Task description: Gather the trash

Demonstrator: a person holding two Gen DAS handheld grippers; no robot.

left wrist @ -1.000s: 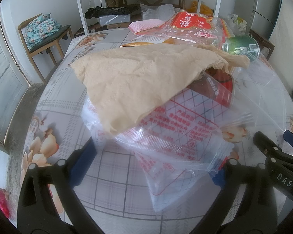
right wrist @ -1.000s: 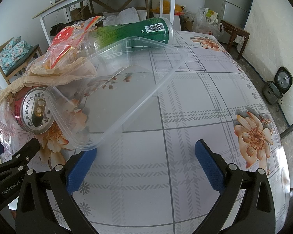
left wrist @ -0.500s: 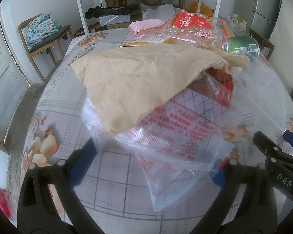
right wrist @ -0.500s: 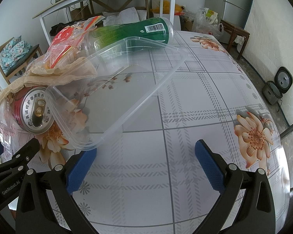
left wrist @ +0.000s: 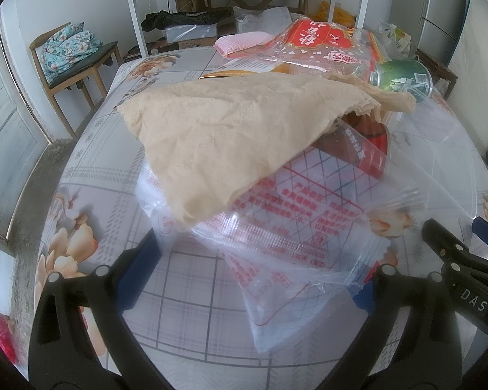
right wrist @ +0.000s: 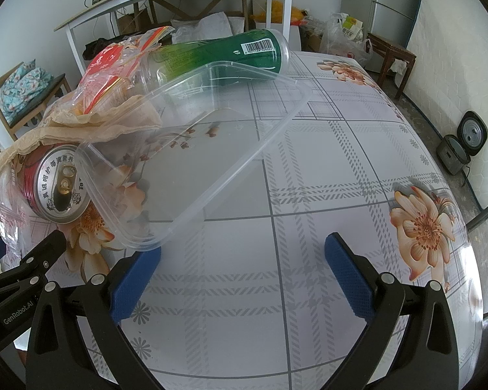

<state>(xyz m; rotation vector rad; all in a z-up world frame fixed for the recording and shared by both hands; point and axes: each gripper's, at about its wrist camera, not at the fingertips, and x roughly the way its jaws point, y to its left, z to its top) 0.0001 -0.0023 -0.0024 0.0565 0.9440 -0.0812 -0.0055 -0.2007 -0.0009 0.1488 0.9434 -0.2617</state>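
The tan paper (left wrist: 231, 136) hides most of the red can (left wrist: 364, 149); the clear bag's (left wrist: 296, 227) print is unreadable.

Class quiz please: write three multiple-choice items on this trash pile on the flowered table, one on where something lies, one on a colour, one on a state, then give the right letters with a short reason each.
1. Where is the red can?
A. Under the brown paper
B. Inside the green tube
C. On the chair

2. What colour are the pads on the right gripper fingers?
A. Red
B. Blue
C. Yellow

3. What state is the clear tray in?
A. Packed full
B. Lidded
C. Open, with only crumbs

Answers: 1 A, the paper drapes over the can. 2 B, both pads show blue. 3 C, the tablecloth shows through it and only brown bits lie inside.
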